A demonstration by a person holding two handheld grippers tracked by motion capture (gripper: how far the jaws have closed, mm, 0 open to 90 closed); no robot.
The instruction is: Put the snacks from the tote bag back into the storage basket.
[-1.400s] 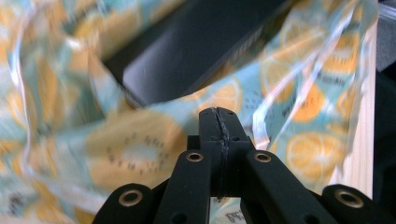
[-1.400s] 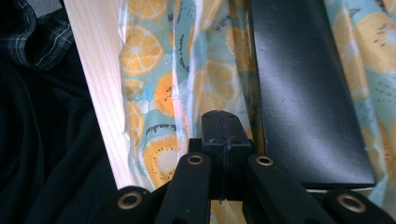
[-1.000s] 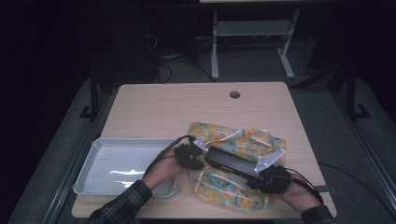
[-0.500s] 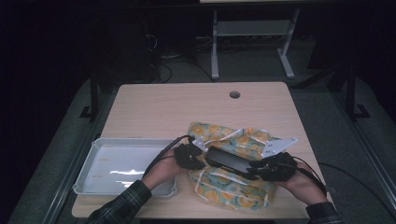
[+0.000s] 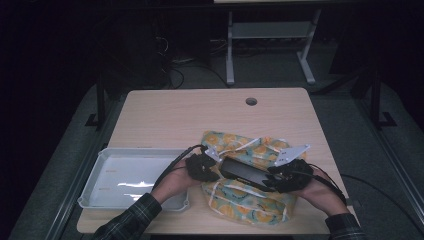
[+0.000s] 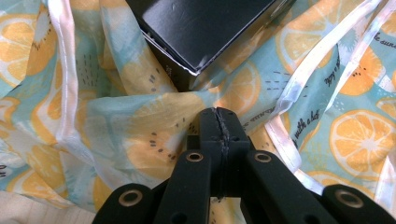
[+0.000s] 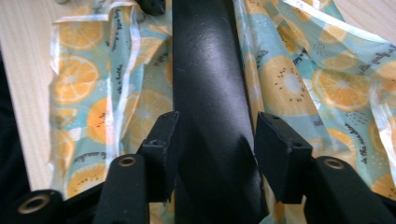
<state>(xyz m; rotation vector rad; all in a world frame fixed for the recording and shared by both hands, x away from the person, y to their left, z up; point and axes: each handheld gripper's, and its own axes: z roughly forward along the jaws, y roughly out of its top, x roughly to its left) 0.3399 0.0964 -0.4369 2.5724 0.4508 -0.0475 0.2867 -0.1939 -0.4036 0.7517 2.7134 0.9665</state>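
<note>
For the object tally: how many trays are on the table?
1: a white tray at the table's near-left corner, beside the left forearm.

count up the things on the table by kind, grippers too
black box: 1
orange-print cloth bag: 1
white tray: 1
grippers: 2, the left gripper shut on the cloth bag, the right gripper with jaws just opening either side of the box
total: 5
</note>
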